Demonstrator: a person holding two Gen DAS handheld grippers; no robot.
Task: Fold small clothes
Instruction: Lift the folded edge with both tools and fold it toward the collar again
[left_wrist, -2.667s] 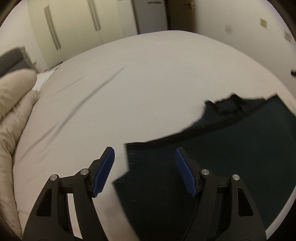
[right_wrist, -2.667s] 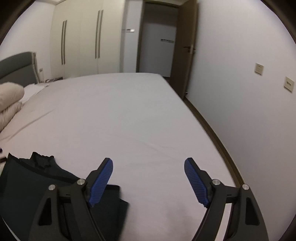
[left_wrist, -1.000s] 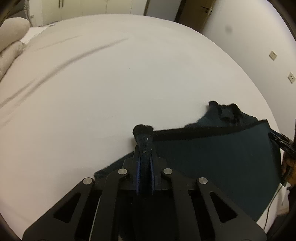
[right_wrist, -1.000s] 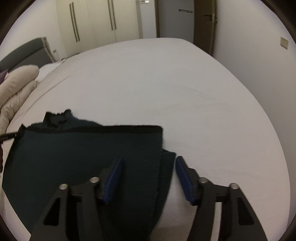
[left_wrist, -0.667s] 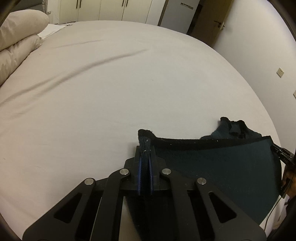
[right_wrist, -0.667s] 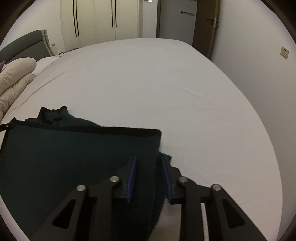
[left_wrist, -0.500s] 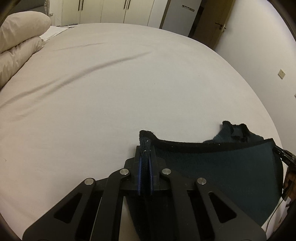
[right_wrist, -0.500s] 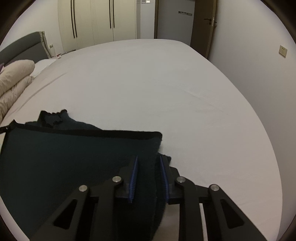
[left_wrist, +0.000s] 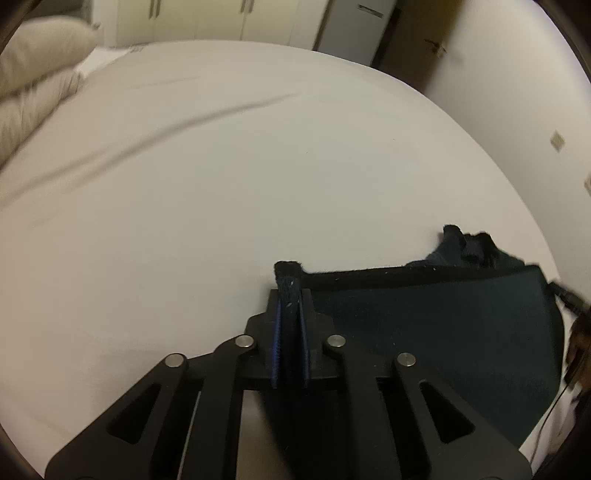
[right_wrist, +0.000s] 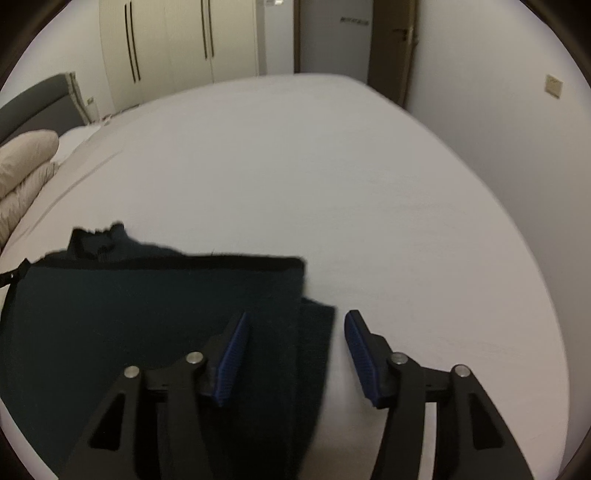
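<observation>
Dark teal garment lies flat on the near right part of the white bed; left tool is pinched tight on its near-left hem corner. Right tool is wide, straddling the right edge; it likely needs to clamp both layers before lifting evenly.

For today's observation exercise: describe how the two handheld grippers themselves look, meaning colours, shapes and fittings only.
Both the left gripper and right gripper have matte black linkage frames with triangular cut-outs and round silver pivot pins. Their fingers carry ribbed blue pads. No markings or sleeves are visible.
</observation>
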